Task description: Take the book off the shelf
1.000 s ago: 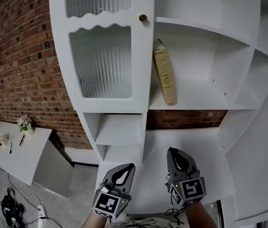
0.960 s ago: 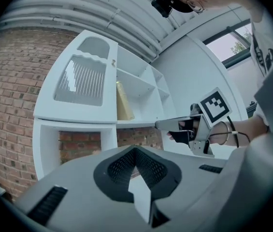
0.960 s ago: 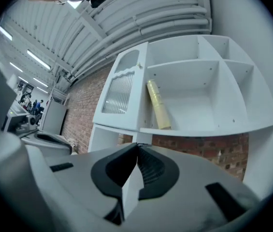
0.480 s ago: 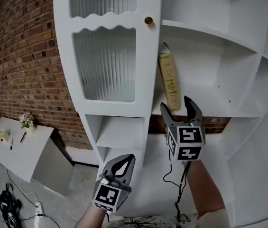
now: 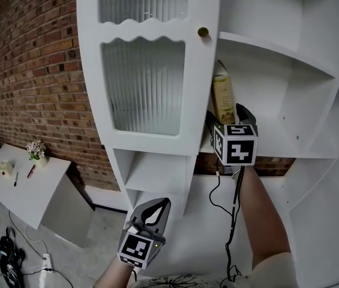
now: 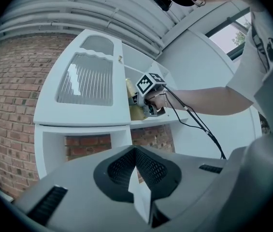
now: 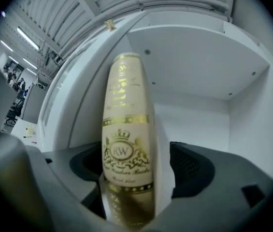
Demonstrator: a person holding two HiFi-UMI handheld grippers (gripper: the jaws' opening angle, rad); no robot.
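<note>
Straddling book on shelf, right claw just opened wide; left claw closed, empty.

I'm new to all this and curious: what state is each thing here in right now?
book: standing on the shelf, spine outward, between the right gripper jaws.
right gripper: open, jaws have just been opening, not pressing the book.
left gripper: shut, empty.
glass cabinet door: closed.

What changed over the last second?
The right gripper rose from down beside the left gripper to the book. Its jaws have just been opening and now straddle the spine, not clamped. Unchanged: left gripper low and shut, book standing on the shelf.
</note>
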